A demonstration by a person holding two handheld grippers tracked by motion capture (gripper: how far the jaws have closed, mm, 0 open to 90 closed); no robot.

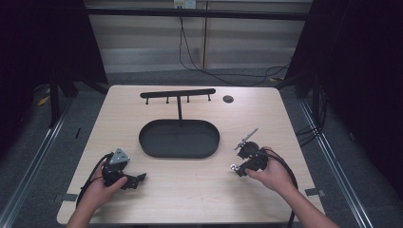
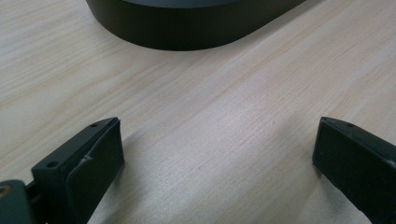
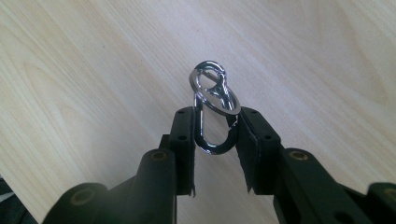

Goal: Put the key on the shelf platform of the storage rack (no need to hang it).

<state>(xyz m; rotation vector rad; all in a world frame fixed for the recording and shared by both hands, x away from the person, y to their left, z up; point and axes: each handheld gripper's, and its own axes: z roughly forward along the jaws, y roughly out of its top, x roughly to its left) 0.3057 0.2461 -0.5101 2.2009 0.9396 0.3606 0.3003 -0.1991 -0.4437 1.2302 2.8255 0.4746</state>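
My right gripper is shut on a shiny metal carabiner, its pads pressing the clip's two long sides. A small key ring hangs on the clip's far end, just above the wooden table. In the high view the right gripper is at the table's right, with the carabiner glinting at its tip. My left gripper is open over bare wood with nothing between its jaws. In the high view the left gripper rests at the front left.
A black oval tray sits mid-table, with a thin post rising to a hook bar with several pegs. The tray's wall lies ahead of the left gripper. A round black grommet is at the back right. Cables trail on the floor beyond.
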